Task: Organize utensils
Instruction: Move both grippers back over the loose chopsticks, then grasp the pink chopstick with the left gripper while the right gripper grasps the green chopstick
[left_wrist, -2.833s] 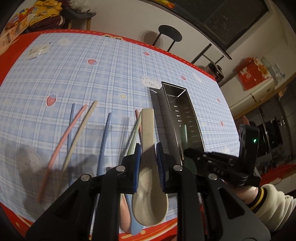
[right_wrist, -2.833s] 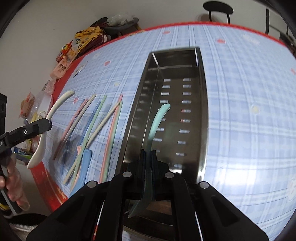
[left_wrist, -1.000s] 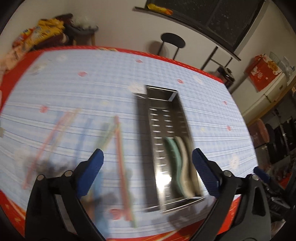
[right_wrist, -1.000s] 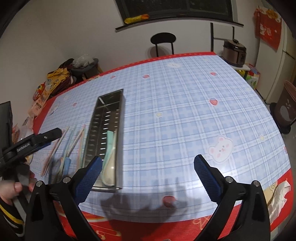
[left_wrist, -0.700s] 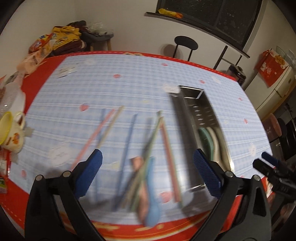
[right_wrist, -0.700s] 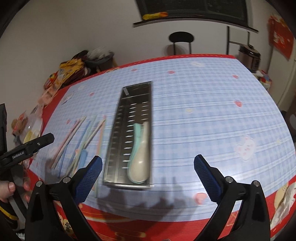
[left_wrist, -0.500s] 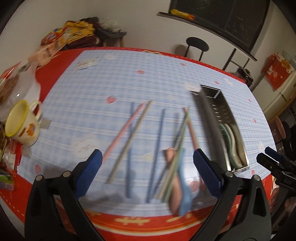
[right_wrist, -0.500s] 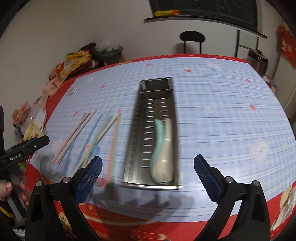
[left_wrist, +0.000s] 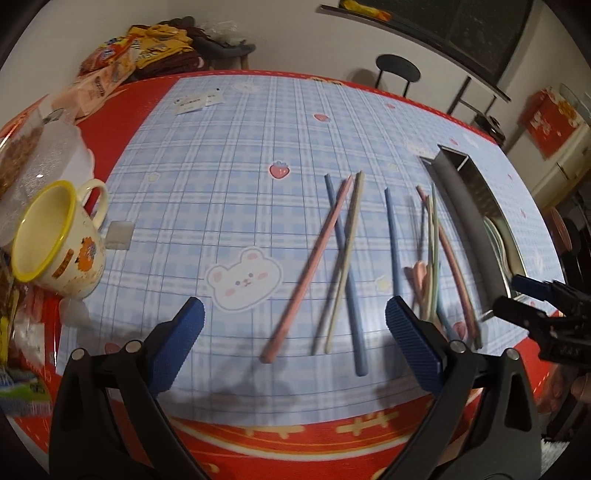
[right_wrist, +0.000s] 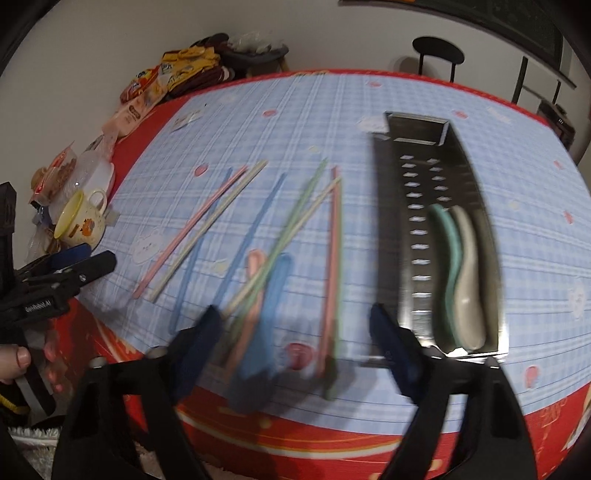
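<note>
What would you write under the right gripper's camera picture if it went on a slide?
Open right gripper above loose chopsticks and a blue spoon; two spoons lie in the steel tray.

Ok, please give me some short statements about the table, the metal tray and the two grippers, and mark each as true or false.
1. Two spoons lie in the metal tray. True: a green spoon and a cream spoon.
2. The left gripper holds a chopstick. False: it is open and empty.
3. The yellow-rimmed mug stands inside the tray. False: it stands on the table, far to the left.
4. The blue spoon lies on the tablecloth, outside the tray. True.
5. The right gripper is shut. False: it is open and empty.
</note>
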